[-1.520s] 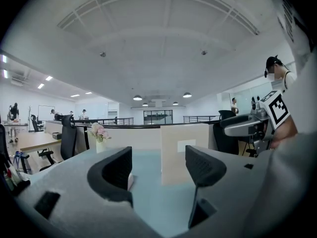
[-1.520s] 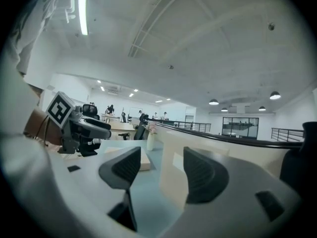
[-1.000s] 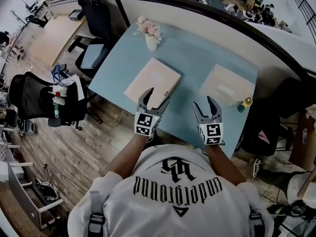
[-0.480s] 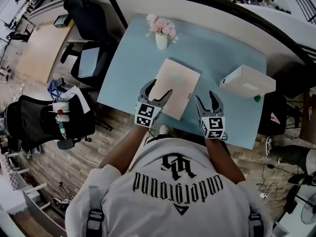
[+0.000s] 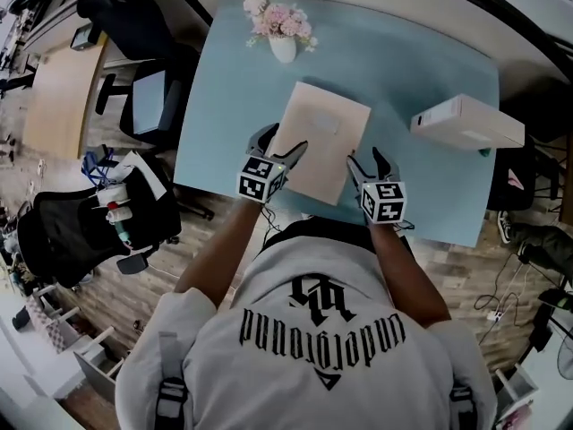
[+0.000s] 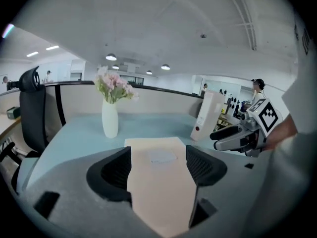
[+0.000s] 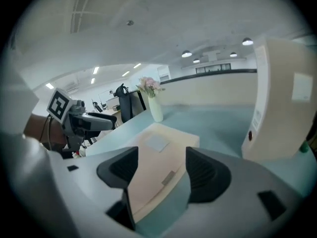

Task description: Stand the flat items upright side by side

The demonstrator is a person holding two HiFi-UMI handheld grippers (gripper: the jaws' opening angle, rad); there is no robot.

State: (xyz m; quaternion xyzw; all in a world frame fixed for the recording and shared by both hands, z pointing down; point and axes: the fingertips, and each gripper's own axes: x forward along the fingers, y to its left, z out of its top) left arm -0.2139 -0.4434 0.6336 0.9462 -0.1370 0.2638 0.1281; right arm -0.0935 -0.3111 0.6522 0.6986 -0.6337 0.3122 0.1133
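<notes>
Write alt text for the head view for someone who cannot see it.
A person holds the left claw and right claw, both open, at the near end of a beige folder flat on a blue table. The right claw's jaws have just opened wider, the folder's edge between them ungripped. A white box file stands at right.

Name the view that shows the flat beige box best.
Head view: the whole beige box lies flat on the blue table, outline nearly complete. The left gripper view shows its top foreshortened, near end hidden; the right gripper view shows one long side obliquely.
</notes>
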